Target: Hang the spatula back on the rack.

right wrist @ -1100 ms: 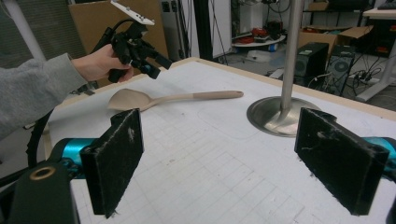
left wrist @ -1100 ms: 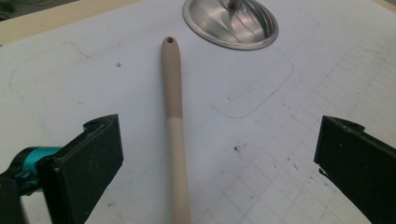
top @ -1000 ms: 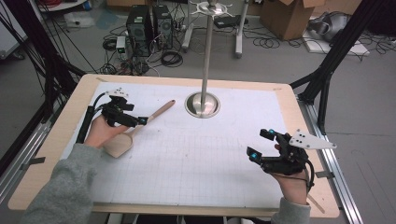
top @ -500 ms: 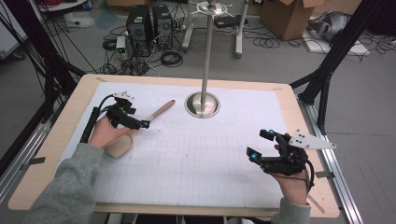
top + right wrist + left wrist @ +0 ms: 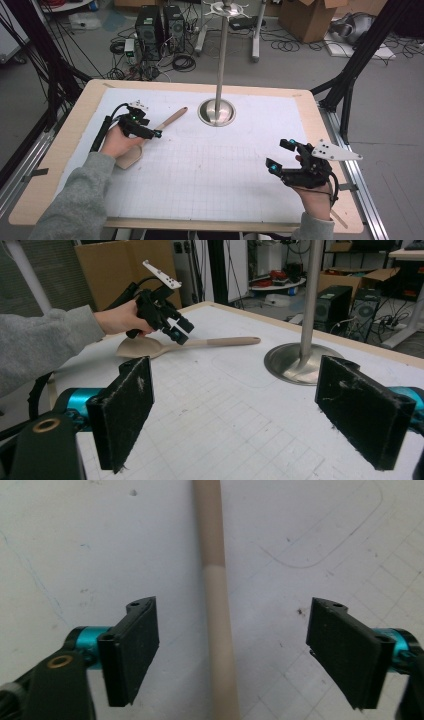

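Two handheld grippers at work. Left gripper [image 5: 150, 134] hovers over the light wooden spoon's [image 5: 165, 122] handle at about 10 o'clock on the table; its jaws have just been closing but remain apart, handle [image 5: 217, 605] running between them, pads clear of it on both sides. Spoon lies flat on the white gridded mat [image 5: 210, 175], bowl end near the person's left hand [image 5: 120, 142], handle tip pointing toward 1 o'clock at the round steel pole base [image 5: 216, 111]. Right gripper [image 5: 280, 156] idles at about 4 o'clock, jaws wide, nothing between them.

Risks, as I judge them: handle is thin and round, so if the pads shut off-centre it could roll or squirt out sideways. Gripping this far up the handle leaves the heavy bowl hanging; the spoon may pivot and droop on lifting. Coming down too low would scrape the pads on the mat.

Surface: pale wooden tabletop [image 5: 65, 165] under the mat, metal rails along the sides. Room: grey floor, black computer towers [image 5: 160, 27] and cable tangles at 12 o'clock, cardboard boxes [image 5: 305, 17] at 1 o'clock.
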A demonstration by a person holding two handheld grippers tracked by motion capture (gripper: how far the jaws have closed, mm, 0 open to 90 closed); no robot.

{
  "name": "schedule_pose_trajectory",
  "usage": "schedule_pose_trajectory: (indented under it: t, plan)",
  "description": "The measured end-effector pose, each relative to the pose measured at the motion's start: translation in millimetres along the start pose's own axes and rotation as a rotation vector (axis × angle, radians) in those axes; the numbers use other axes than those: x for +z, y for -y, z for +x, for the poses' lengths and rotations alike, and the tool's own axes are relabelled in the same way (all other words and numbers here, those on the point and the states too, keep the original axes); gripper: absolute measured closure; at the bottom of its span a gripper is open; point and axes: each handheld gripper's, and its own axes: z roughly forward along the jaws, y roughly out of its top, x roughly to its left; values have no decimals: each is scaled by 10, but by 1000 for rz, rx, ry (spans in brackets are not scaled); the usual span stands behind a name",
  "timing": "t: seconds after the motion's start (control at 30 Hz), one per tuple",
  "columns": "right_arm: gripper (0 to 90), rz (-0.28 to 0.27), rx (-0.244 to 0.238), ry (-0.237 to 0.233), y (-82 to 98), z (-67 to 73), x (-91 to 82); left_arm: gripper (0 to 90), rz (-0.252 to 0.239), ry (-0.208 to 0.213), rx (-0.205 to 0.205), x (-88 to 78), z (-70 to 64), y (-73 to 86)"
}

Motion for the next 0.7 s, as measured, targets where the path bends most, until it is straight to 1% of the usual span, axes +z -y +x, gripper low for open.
schedule_pose_trajectory:
  t: [0.03,0.07,0.1,0.17,0.23,0.3,0.5,0.57,0.7]
  plan:
    - [148,1,-7,1,-3,0,0,253,9,-5,7,8,2,2]
    - [149,0,-7,2,-8,9,0,269,18,-7,4,15,3,4]
    - [148,-1,-11,-3,-12,16,0,289,21,-11,8,25,6,7]
    - [149,-1,-12,-5,-21,29,-1,328,28,-19,1,40,1,9]
    - [148,1,-15,-6,-23,32,-2,382,40,-25,11,49,-5,10]
    - [148,-1,-15,-6,-22,29,-4,433,44,-34,11,61,-11,12]
    - [148,-2,-11,-4,-13,11,-15,475,62,-45,11,101,6,27]
    - [149,1,-5,-4,-10,10,-14,506,67,-49,19,112,-3,28]
    - [149,3,-7,-5,-10,9,-12,550,69,-57,17,144,-13,31]
